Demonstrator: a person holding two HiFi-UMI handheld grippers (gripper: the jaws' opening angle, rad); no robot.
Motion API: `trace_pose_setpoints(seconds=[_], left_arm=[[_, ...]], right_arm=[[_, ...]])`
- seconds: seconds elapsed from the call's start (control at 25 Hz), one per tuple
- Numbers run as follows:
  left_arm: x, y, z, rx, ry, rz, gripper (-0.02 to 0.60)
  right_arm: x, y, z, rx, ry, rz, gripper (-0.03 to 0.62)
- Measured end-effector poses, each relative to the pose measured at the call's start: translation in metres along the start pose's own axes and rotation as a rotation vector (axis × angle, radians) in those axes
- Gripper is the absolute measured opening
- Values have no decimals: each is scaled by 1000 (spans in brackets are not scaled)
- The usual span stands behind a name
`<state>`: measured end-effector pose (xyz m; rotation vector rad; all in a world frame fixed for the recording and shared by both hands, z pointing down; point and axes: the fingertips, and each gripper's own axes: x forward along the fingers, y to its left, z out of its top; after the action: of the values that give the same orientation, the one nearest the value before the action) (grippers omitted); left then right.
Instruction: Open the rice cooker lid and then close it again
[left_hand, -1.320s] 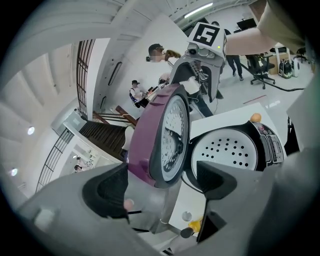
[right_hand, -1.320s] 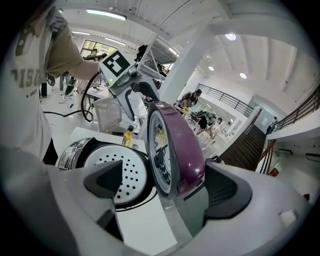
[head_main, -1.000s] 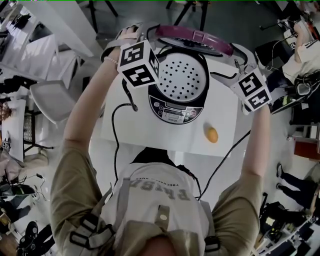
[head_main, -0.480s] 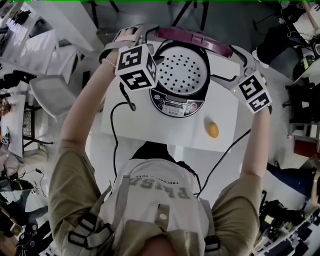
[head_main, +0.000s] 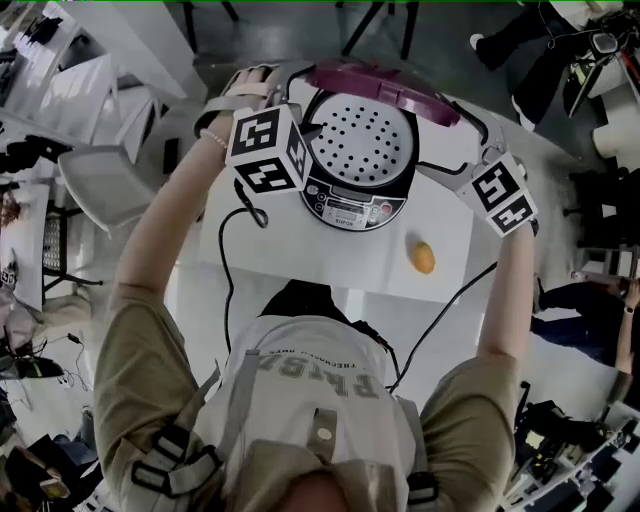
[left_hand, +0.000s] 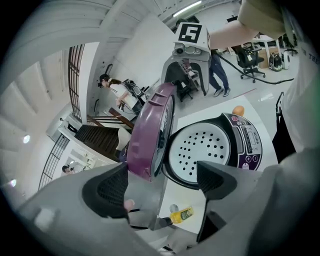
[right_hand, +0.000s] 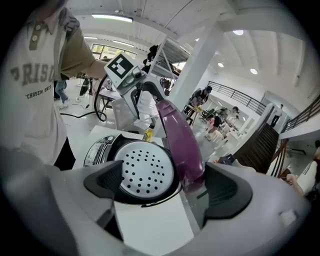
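Observation:
The rice cooker (head_main: 355, 180) stands on a white table (head_main: 300, 265) with its purple lid (head_main: 385, 85) raised upright at the back. A white perforated plate (head_main: 365, 140) fills the pot's opening. My left gripper (left_hand: 160, 182) is open, and the lid's edge (left_hand: 150, 132) stands between its jaws. My right gripper (right_hand: 167, 187) is open on the other side, with the lid (right_hand: 180, 137) between its pads as well. Whether either gripper touches the lid I cannot tell. Their marker cubes, left (head_main: 265, 150) and right (head_main: 503, 195), flank the cooker.
An orange (head_main: 423, 258) lies on the table in front of the cooker, to the right. A black cable (head_main: 228, 260) hangs over the table's left edge. A small yellow bottle (left_hand: 181, 215) lies beyond the cooker. A grey chair (head_main: 100, 200) stands at the left, and people are in the background.
The lid stays raised. Both grippers have kept to its two sides, with only a slight shift in the head view.

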<state>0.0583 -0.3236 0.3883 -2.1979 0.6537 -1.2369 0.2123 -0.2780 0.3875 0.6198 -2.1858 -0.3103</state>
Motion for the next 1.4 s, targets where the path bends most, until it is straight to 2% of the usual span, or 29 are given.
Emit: trace_pose_setpoints(seconds=[1.4], left_arm=[[-12,-76,-24,122,66,-155,445]], right_arm=[[5,64,-28,-19,69,117,490]])
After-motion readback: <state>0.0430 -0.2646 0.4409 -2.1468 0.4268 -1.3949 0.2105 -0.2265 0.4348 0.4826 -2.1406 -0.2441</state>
